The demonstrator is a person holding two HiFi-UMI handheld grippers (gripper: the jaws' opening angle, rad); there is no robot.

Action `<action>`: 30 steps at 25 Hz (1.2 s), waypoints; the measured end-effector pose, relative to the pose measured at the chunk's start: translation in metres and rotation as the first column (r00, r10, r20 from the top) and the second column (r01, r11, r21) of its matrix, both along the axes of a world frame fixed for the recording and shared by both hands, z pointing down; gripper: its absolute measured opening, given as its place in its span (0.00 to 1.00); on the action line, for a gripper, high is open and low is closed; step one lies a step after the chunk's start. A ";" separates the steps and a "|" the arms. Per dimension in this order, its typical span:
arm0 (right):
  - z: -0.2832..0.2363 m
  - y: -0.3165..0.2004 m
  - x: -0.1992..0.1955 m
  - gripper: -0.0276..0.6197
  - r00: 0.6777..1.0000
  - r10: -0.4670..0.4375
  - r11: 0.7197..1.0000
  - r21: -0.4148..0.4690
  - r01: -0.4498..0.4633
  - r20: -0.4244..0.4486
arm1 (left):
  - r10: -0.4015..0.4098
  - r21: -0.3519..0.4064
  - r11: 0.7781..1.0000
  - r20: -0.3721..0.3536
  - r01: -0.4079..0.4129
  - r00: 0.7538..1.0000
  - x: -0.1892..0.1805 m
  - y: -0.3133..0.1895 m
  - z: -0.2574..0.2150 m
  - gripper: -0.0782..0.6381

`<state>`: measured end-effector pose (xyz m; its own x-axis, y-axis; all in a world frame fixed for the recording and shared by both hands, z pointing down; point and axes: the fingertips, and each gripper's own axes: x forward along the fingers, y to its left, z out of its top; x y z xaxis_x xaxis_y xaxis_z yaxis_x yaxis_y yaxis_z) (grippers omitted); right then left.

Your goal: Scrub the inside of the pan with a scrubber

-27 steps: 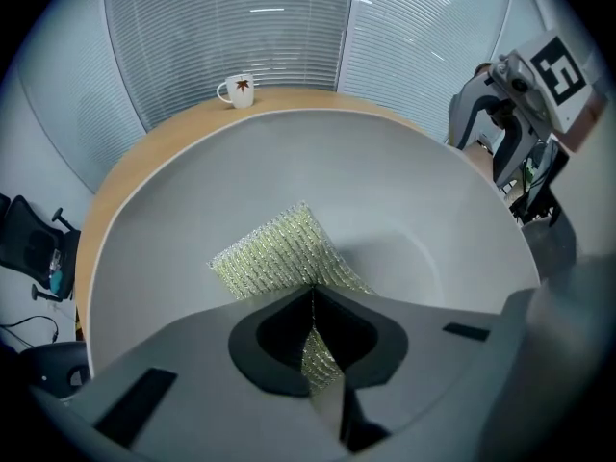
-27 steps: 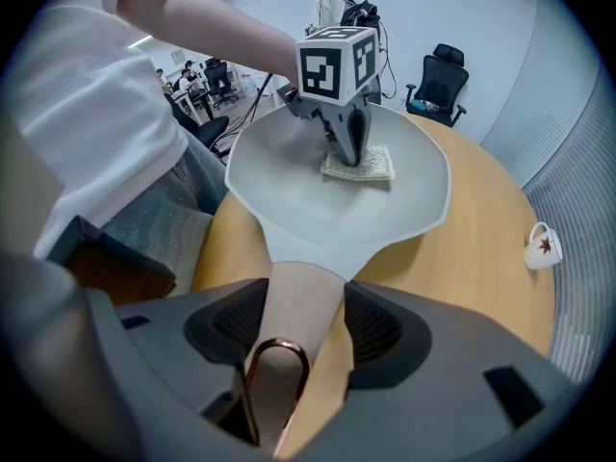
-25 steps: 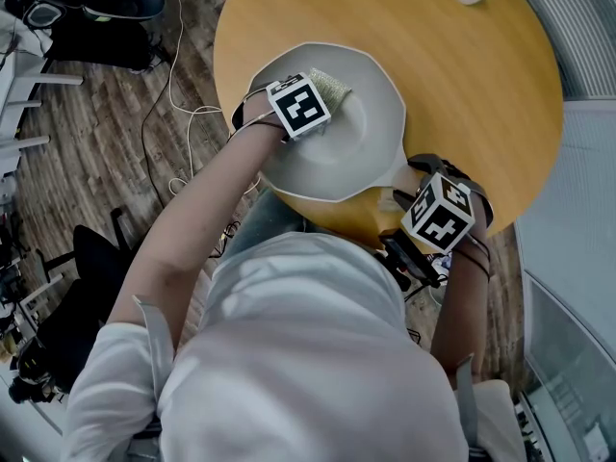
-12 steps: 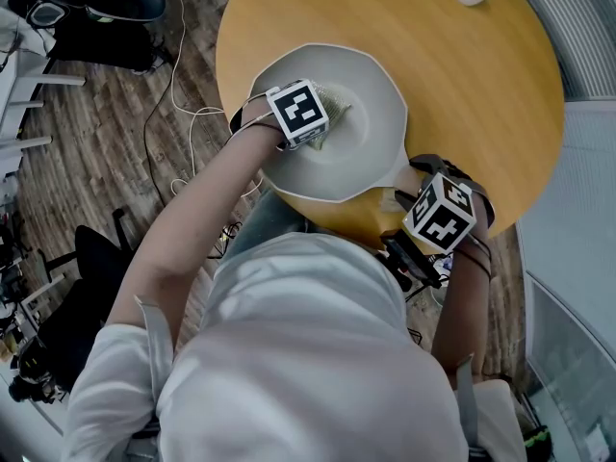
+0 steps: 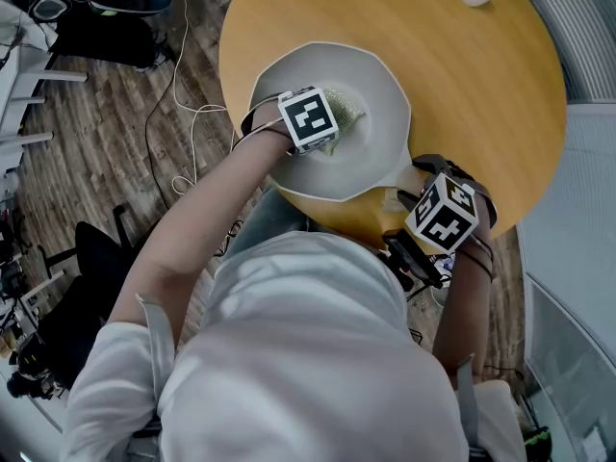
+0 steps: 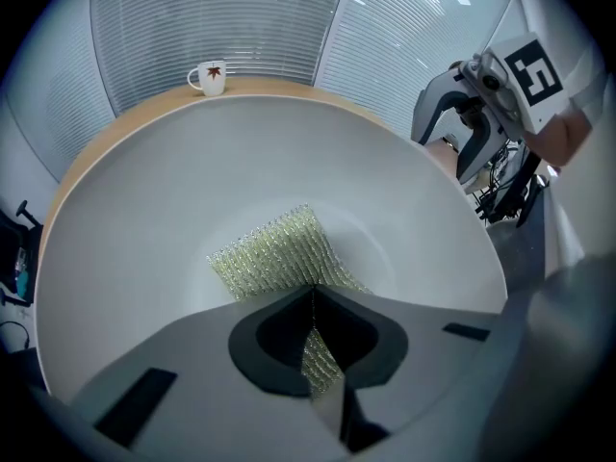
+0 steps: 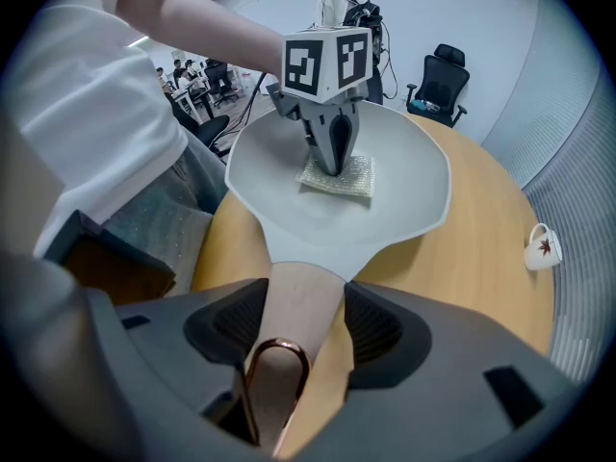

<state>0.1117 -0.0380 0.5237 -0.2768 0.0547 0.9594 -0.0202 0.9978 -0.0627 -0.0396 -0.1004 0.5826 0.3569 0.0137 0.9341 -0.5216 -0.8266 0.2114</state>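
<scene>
Scrubber [image 6: 274, 253] sits flat on the bottom of the pan [image 5: 380, 133], near the middle, with bare pan all round it. The left tool [image 6: 313, 301] stands over it, squeezed tight on one edge of it. The pan's handle [image 7: 303, 292] points near and right, and the right tool [image 7: 300, 333] is clamped on it. The scrubber is a bumpy, shiny mesh square; the pan is smooth, pale and wide, on a round wooden surface [image 5: 481, 94]

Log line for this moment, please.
left gripper: shut on yellow-green mesh scrubber | scrubber: flat inside white pan | right gripper: shut on pale pan handle
</scene>
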 end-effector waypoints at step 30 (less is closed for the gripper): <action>0.004 -0.003 -0.002 0.42 1.000 -0.008 0.996 0.091 0.008 -0.005 | -0.062 0.109 0.992 0.005 0.061 0.998 0.004 -0.009 0.001 0.13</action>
